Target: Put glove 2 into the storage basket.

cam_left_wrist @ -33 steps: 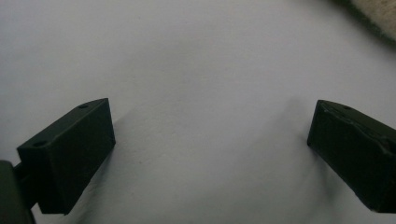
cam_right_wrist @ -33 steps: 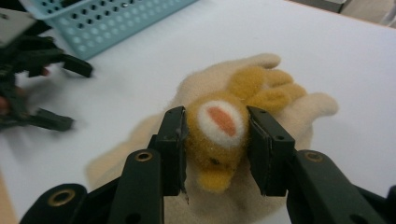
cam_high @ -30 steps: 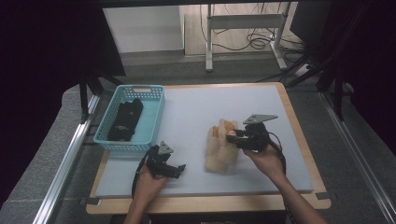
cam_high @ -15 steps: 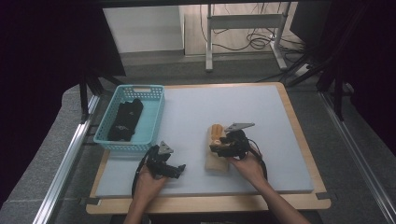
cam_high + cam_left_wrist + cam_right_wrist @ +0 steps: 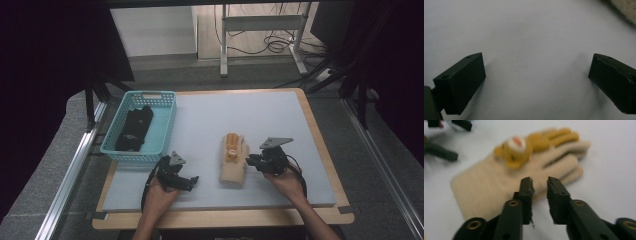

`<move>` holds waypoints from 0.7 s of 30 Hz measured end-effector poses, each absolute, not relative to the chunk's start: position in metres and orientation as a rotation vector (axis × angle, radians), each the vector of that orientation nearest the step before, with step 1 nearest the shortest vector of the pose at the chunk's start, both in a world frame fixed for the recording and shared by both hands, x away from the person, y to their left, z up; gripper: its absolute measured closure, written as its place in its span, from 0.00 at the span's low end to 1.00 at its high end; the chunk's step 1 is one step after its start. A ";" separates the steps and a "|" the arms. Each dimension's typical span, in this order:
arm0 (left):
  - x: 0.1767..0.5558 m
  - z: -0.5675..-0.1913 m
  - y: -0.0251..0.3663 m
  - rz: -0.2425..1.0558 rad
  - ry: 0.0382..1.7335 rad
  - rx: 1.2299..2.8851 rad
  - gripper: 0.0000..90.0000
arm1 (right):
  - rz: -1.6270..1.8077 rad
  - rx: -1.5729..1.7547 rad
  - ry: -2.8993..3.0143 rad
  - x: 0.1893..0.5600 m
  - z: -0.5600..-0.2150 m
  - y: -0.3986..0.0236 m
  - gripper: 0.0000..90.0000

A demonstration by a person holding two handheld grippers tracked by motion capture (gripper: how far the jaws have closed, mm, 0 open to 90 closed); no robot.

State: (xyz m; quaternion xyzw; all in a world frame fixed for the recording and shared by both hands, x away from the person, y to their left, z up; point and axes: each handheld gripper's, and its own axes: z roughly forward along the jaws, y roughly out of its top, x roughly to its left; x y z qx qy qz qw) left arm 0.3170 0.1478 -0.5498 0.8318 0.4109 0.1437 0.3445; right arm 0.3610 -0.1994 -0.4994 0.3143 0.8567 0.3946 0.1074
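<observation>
A beige knit glove [image 5: 233, 161] with an orange bear on its back lies flat on the pale mat [image 5: 225, 112], fingers pointing away from me. In the right gripper view the glove [image 5: 499, 185] lies just beyond the jaws. My right gripper [image 5: 251, 162] sits low at the glove's right edge. Its jaws have just been closing to a narrow gap [image 5: 539, 185], with nothing between them. My left gripper [image 5: 189, 181] rests left of the glove near the front edge, jaws wide apart over bare mat [image 5: 536, 75], and the glove's corner [image 5: 627, 7] shows at top right.
A teal plastic basket [image 5: 165, 125] stands at the mat's left side with black gloves [image 5: 134, 129] in it. The wooden table edge [image 5: 320, 137] frames the mat. Dark metal frame legs and cables stand on the floor beyond the table.
The glove, bunched up a second ago, now lies flat with its fingers spread. My right gripper went left over it, then came back right and down beside it. The left hand stayed put.
</observation>
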 end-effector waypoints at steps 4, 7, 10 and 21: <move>0.317 -0.550 0.148 0.374 1.067 2.160 0.01 | 1.153 0.887 2.587 0.351 -0.514 -0.202 0.97; 0.317 -0.550 0.148 0.374 1.067 2.159 0.01 | 1.130 0.865 2.627 0.346 -0.522 -0.198 0.98; 0.317 -0.550 0.148 0.375 1.067 2.159 0.02 | 1.147 0.849 2.642 0.343 -0.528 -0.193 0.98; 0.315 -0.549 0.154 0.385 1.099 2.151 0.01 | 1.165 0.785 2.671 0.341 -0.529 -0.165 0.98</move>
